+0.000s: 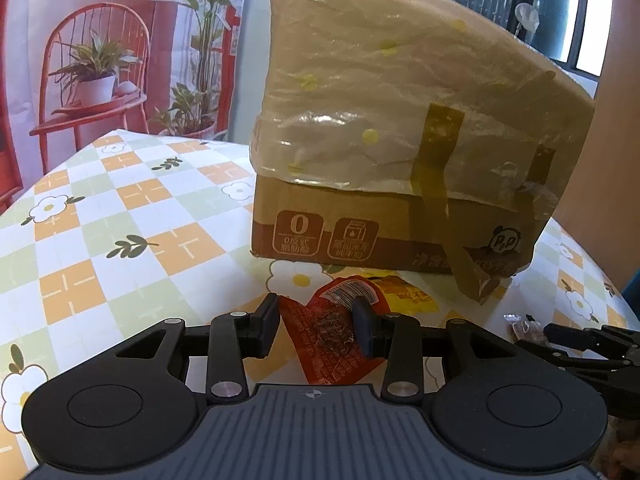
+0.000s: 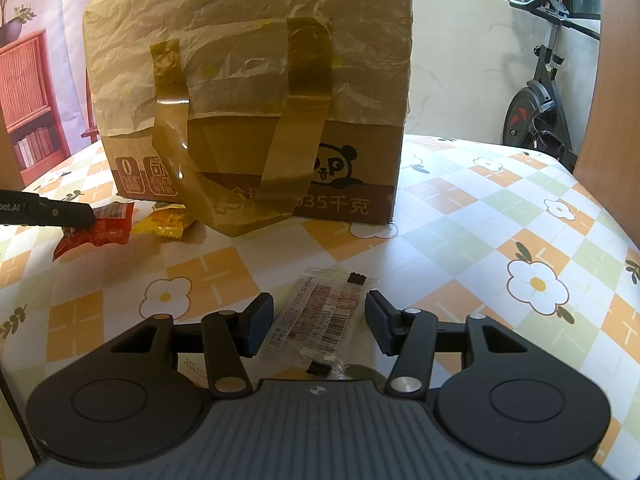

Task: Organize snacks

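At lower centre, the left gripper (image 1: 316, 326) is clamped on a red snack packet (image 1: 320, 336), while the right gripper (image 2: 320, 326) stands apart around a white snack packet (image 2: 320, 316) on the table (image 2: 460, 240).

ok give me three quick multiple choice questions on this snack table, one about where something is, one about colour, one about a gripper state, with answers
1. Where does the yellow snack packet lie?
A. on top of the cardboard box
B. on the tablecloth at the foot of the cardboard box
C. between the right gripper's fingers

2. What colour is the packet in the left gripper?
A. red
B. blue
C. green

3. How does the right gripper stand?
A. shut on the yellow packet
B. shut on nothing
C. open, with a clear snack packet between its fingers

Answers:
1 B, it rests beside the cardboard box base.
2 A, the red snack packet is pinched there.
3 C, gaps show on both sides of the clear snack packet.
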{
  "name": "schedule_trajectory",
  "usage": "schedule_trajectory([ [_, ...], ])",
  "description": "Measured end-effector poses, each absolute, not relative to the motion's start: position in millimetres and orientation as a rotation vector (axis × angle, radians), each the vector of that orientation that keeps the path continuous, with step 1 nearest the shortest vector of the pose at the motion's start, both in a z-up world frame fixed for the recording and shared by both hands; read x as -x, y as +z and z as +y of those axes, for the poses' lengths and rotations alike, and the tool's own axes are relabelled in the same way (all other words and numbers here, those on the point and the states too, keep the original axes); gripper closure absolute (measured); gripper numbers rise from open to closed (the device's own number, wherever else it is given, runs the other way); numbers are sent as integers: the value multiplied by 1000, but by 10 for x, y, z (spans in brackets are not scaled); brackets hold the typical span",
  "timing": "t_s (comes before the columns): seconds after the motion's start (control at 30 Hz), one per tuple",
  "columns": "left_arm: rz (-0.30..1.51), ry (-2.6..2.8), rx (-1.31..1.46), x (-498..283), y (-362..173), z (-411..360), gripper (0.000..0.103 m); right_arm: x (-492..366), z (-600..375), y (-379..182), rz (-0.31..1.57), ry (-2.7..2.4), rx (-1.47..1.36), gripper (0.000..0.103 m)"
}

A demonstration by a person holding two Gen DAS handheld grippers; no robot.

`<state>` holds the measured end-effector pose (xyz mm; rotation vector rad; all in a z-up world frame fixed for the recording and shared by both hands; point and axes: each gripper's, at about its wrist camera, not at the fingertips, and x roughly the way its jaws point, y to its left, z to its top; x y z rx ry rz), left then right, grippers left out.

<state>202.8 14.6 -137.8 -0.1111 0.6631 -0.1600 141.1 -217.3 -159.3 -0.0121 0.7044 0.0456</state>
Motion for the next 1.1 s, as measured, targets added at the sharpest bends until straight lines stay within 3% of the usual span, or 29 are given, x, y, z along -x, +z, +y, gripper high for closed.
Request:
schedule_trajectory([
  [0.77, 551, -171, 88, -1893, -1079, 263, 61, -1262, -2237, -1503, 626, 17, -28, 50],
  [1.1, 464, -213, 106, -1847, -757, 247, 61, -1115, -2282, -1089, 505, -6, -10, 50],
])
